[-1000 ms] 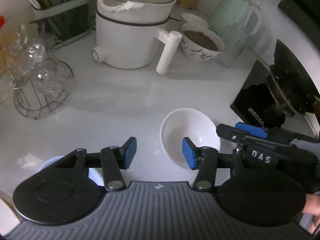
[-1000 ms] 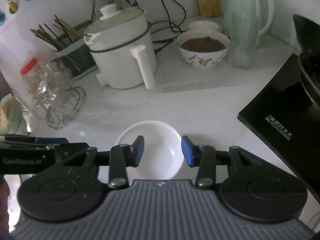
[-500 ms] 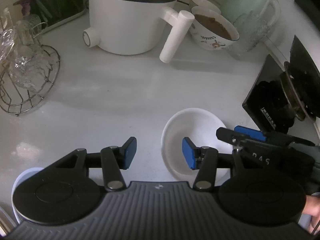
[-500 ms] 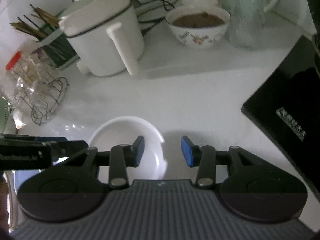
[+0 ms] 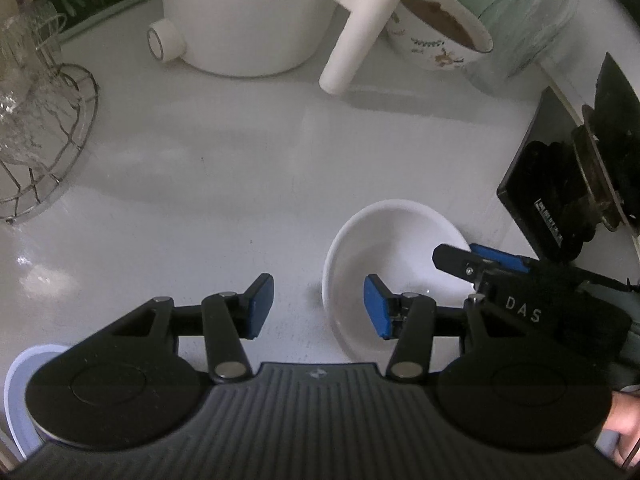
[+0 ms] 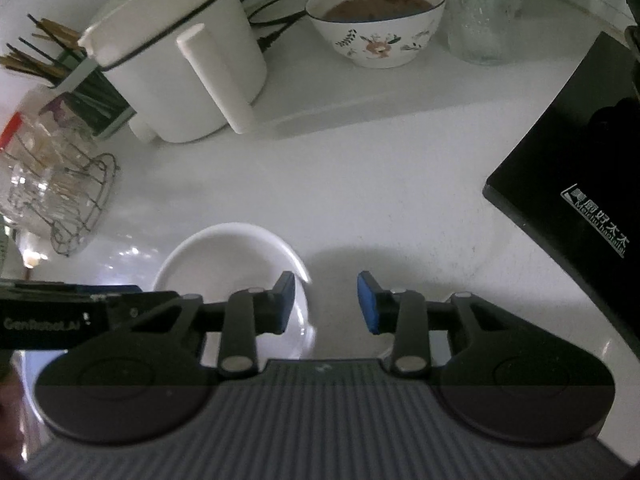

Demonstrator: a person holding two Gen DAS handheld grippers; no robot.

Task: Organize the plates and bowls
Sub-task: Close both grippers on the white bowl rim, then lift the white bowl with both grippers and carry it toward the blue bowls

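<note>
A small empty white bowl (image 5: 394,248) sits on the white counter, also in the right wrist view (image 6: 228,252). My left gripper (image 5: 319,306) is open; its right finger hangs over the bowl's near left rim. My right gripper (image 6: 326,302) is open; its left finger is over the bowl's right rim, its right finger over bare counter. The right gripper's tip (image 5: 476,260) shows over the bowl's right side. A floral bowl (image 6: 376,20) of brown food stands at the back. A pale plate rim (image 5: 16,392) peeks out at lower left.
A white electric pot (image 6: 180,60) with a long handle stands at the back. A wire rack of glasses (image 6: 52,184) is on the left, a black cooktop (image 6: 568,184) on the right, a green kettle (image 5: 516,16) and glass at back right.
Both grippers have moved forward and lower toward the counter. The bowl has shifted left in the right wrist view, from between the fingers to under the left finger. Both stay open.
</note>
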